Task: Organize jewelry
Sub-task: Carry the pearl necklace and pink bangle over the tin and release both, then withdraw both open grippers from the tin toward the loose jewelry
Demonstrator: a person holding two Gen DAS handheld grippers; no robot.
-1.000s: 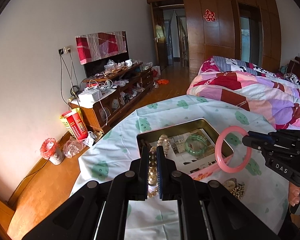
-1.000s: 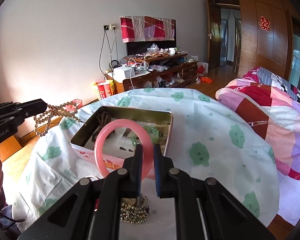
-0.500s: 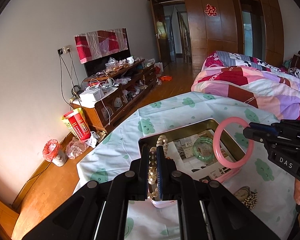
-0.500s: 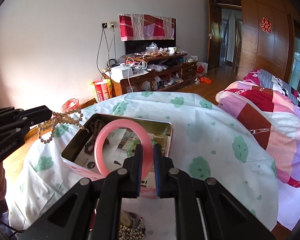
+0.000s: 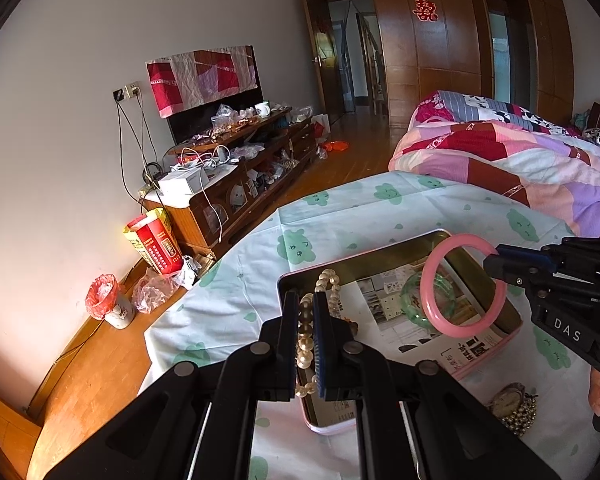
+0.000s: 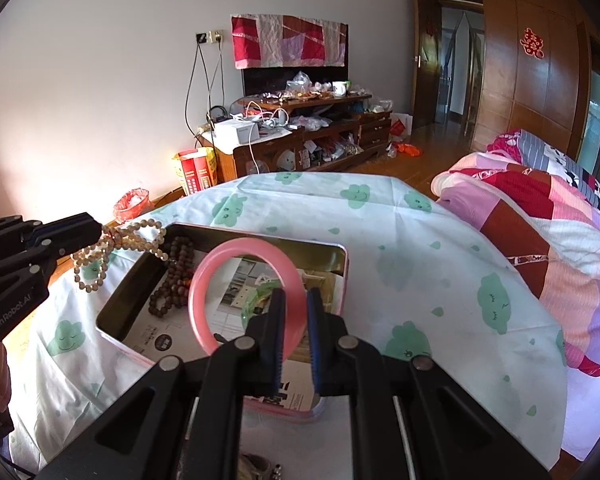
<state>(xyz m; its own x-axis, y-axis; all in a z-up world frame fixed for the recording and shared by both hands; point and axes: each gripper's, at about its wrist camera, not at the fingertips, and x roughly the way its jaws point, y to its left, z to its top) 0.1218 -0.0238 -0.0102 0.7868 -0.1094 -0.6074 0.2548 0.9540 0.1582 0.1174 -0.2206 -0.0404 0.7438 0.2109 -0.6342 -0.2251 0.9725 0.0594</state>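
You had both pieces lifted clear over the tin (image 6: 342,258), which makes sense as a carry toward dropping them in. Your left gripper (image 5: 305,312) was clamped on the pale bead strand (image 6: 112,246), pinching it near the middle so its loops dangled free at the tin's 9 o'clock edge instead of dragging on the cloth. Your right gripper (image 6: 296,308) was closed on the rim of the pink bangle (image 6: 220,264), holding it upright and edge-on above the tin's centre, ready to lower flat.

Counting: one tin on the table (image 6: 420,240), lined with printed paper. Inside it lay one green bangle (image 5: 414,286) toward 3 o'clock and one dark bead strand (image 6: 172,280) along the 9 o'clock wall. Two pieces were in the air, one per gripper. One more piece lay outside on the cloth at the tin's 5 o'clock, probably a watch on a beaded metal band (image 5: 514,410), though it is small in the left wrist view.
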